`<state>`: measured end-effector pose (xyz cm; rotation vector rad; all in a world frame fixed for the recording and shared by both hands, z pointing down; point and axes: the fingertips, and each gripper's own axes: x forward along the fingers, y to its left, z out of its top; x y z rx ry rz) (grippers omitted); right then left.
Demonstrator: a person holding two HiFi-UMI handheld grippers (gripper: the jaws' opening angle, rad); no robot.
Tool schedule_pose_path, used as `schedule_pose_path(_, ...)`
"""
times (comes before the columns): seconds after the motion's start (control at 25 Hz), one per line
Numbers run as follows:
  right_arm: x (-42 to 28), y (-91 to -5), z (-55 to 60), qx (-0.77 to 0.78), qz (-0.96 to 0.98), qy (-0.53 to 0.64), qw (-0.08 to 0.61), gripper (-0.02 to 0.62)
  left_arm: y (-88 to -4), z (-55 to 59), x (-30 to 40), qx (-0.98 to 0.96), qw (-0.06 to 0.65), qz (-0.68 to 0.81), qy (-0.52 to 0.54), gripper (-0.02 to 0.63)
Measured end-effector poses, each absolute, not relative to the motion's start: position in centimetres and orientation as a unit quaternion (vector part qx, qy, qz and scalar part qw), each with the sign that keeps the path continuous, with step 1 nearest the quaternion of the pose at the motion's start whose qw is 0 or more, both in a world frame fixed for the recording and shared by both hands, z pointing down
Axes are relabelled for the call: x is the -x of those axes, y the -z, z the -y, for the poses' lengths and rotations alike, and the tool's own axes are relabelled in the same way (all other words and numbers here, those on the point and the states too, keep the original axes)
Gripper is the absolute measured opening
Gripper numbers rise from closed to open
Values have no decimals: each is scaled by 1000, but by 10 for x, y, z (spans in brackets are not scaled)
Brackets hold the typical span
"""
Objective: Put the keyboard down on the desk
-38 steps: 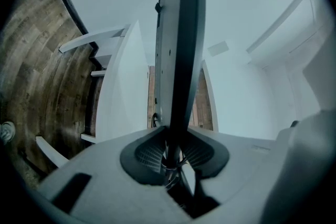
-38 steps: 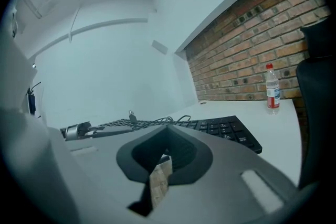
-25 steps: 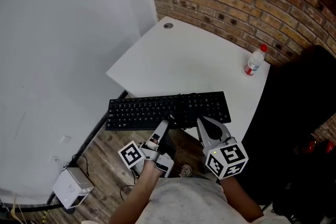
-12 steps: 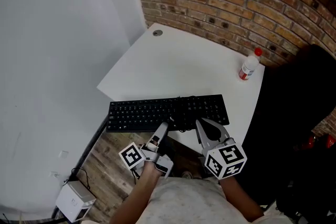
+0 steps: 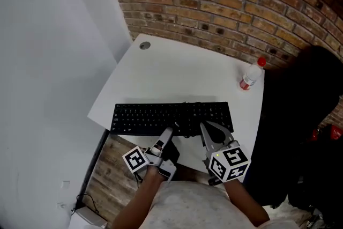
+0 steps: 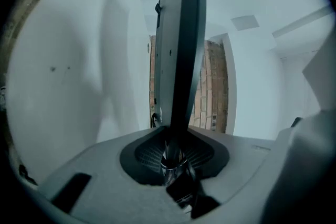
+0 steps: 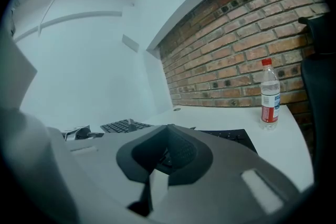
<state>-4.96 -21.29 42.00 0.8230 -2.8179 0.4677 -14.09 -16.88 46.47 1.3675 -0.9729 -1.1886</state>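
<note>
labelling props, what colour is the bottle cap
Red cap, best in right gripper view.

L gripper (image 5: 170, 130) fingers clamped; R gripper (image 5: 205, 127) alongside, upright.

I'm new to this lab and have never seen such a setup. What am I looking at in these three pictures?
There is no robot here: a person holds a two-jaw gripper in each hand. The head view comes from a camera on the person's head, looking down. The other two views come from cameras riding on each gripper. A plastic bottle stands on the white desk. The left gripper is clamped on the near edge of a black keyboard, at the desk's near side. The right gripper sits at that same edge; I cannot tell whether it grips.
</note>
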Motion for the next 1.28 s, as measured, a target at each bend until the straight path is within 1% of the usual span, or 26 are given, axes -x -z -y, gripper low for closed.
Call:
schedule_pose_path(0.68, 84, -453, 273, -384, 898, -186, 103, 9, -491, 253, 186, -601, 587, 335, 427, 84)
schedule_pose_path(1.28, 86, -470, 290, -453, 860, -211, 104, 9, -509, 289, 193, -618, 629, 298, 366, 84)
